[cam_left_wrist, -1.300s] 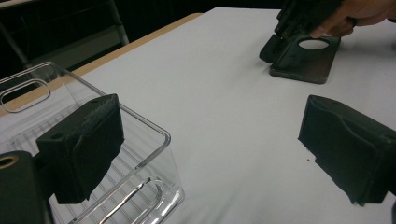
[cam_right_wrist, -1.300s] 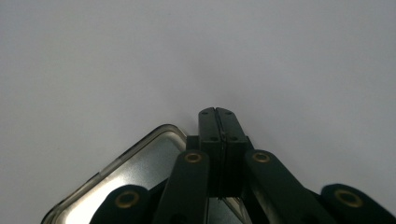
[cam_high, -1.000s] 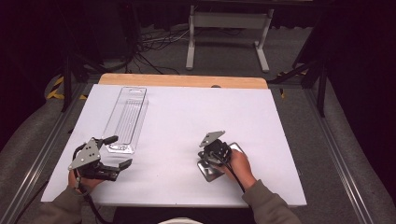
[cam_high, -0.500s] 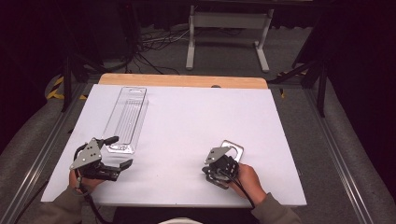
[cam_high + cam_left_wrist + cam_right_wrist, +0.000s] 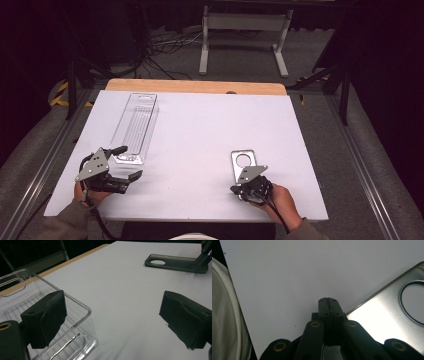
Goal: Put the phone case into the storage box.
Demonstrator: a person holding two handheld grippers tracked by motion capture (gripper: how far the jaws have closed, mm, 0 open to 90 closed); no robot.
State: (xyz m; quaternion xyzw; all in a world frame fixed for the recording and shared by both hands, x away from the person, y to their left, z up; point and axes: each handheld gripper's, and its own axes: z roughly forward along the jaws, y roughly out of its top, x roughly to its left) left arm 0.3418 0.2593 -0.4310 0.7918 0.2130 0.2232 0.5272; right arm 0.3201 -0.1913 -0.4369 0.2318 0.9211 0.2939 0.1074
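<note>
Resting low at the near edge of the white table point(image 5: 200, 130), the right gripper point(image 5: 328, 305) has its jaws pressed flat together with nothing visibly between them, its tip just beside the near end of the flat metal plate point(image 5: 243, 162) with the round hole. The left gripper point(image 5: 126, 162) stands wide open and empty, one jaw over the near end of the clear plastic tray point(image 5: 134, 125), well apart from the plate. To take the plate cleanly, I judge the right gripper should open a little, slide one jaw under the thin edge and close squarely, since a flat plate on a smooth sheet will skid if nudged.
</note>
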